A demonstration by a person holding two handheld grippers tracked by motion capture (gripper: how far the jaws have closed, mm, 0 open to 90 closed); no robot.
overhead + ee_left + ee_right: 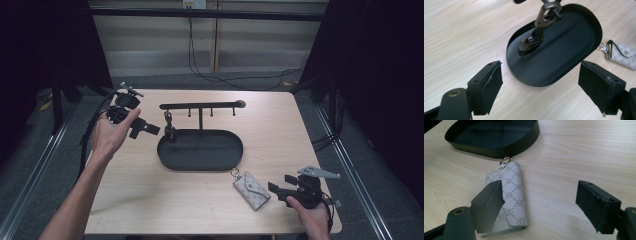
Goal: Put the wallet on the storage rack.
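On the left of the table (150, 200), the left hand-held gripper (150, 129) hangs just beside the black key stand (200, 150), its jaws released and spread wide with nothing between them. From its own camera (539, 82) the pads (490, 85) frame the stand's oval tray (564, 50), and a dark metal clasp (544, 17) dangles from the stand's top bar down onto the tray floor. In the high view that clasp (169, 127) hangs from the left end of the bar (200, 105), which carries several more small pegs. So the first item looks hung already, and this gripper appears free.

Right of the tray, flat on the table and just off the tray's front rim, lies the patterned key pouch (251, 189), its small ring (234, 173) pointing toward the tray. Further right, near the table's front corner, the right hand-held gripper (277, 190) faces the pouch with jaws released. In its own view (539, 205) the pouch (511, 195) lies partly behind the left pad (489, 205), not squarely between the two, and no pad presses on it.

The step in hand seems to be picking up the pouch. The next move calls for sliding the right gripper over until the pouch sits between both pads, clenching on its body, then lifting it so the ring (505, 160) can go onto a free peg.
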